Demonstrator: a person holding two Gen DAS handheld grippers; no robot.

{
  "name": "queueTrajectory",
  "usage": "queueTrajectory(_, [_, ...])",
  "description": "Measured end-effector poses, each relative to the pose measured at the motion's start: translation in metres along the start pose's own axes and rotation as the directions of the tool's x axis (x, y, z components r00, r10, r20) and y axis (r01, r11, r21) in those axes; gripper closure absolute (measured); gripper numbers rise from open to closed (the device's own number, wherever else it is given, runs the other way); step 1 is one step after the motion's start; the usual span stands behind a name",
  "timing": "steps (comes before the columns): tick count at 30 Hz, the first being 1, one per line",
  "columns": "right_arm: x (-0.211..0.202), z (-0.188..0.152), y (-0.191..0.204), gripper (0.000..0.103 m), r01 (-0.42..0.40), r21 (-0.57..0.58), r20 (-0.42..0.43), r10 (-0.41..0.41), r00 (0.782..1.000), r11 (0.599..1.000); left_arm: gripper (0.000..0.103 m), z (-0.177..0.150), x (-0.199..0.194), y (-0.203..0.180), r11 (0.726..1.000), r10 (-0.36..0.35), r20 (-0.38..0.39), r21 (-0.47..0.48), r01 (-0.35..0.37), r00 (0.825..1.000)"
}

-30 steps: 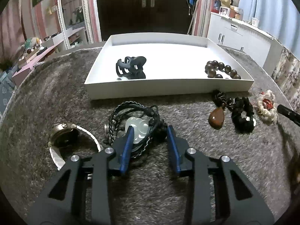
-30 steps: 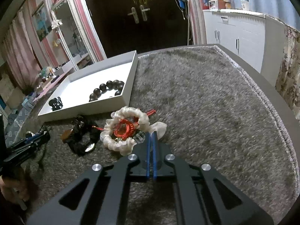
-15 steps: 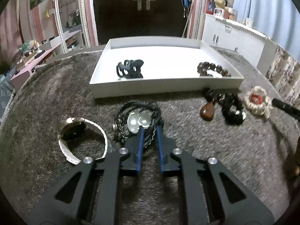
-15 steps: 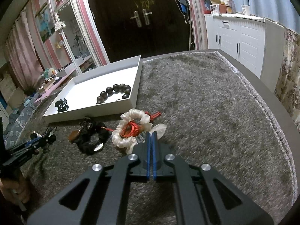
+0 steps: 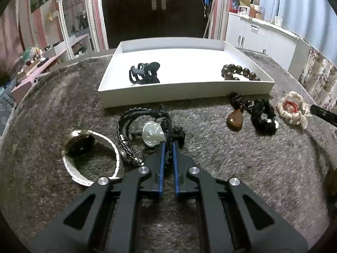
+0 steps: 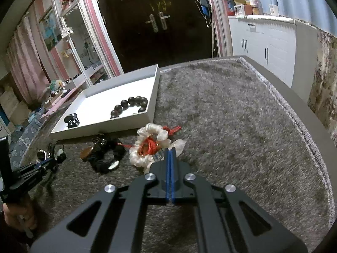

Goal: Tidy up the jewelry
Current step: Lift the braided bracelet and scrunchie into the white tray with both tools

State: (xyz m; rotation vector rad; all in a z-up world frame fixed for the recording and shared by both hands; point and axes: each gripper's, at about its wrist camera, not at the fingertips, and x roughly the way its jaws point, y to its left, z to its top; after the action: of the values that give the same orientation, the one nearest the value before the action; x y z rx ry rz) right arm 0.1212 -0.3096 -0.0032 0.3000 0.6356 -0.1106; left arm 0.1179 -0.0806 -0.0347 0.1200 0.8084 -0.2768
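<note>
My left gripper [image 5: 167, 145] is shut on the black braided cord necklace [image 5: 145, 118] with a pale jade pendant [image 5: 152, 134], lifting it a little off the grey carpet. A white tray [image 5: 185, 93] behind it holds a black hair claw [image 5: 145, 73] and a dark bead bracelet [image 5: 239, 72]. My right gripper [image 6: 170, 152] is shut and empty, resting beside a white scrunchie with red cord [image 6: 150, 145]. The left gripper also shows in the right wrist view [image 6: 45, 164].
A white-strap watch [image 5: 84, 145] lies left of the necklace. A brown teardrop pendant [image 5: 234, 119] and a black scrunchie [image 5: 263, 116] lie before the tray's right corner. White cabinets [image 6: 269, 44] and the carpet's edge [image 6: 294, 113] are to the right.
My left gripper closed from wide open onto the braided cord and has begun to raise it. The right gripper stayed shut beside the white scrunchie.
</note>
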Motion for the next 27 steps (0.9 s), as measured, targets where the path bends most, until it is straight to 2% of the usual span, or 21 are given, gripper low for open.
queueTrajectory(11, [-0.031, 0.018, 0.014, 0.103, -0.011, -0.038, 0.071, 0.013, 0.997, 0.999, 0.098, 0.02, -0.041, 0.009, 0.999, -0.02, 0.078, -0.026, 0.022, 0.997])
queueTrajectory(19, [-0.053, 0.031, 0.028, 0.103, -0.002, -0.068, 0.125, 0.01, 0.992, 0.998, 0.098, 0.033, -0.067, 0.009, 0.999, -0.041, 0.137, -0.01, 0.043, 0.99])
queueTrajectory(27, [-0.073, 0.046, 0.048, 0.103, -0.038, -0.106, 0.163, 0.055, 0.985, 0.994, 0.098, 0.05, -0.089, 0.008, 0.998, -0.062, 0.191, 0.012, 0.061, 0.98])
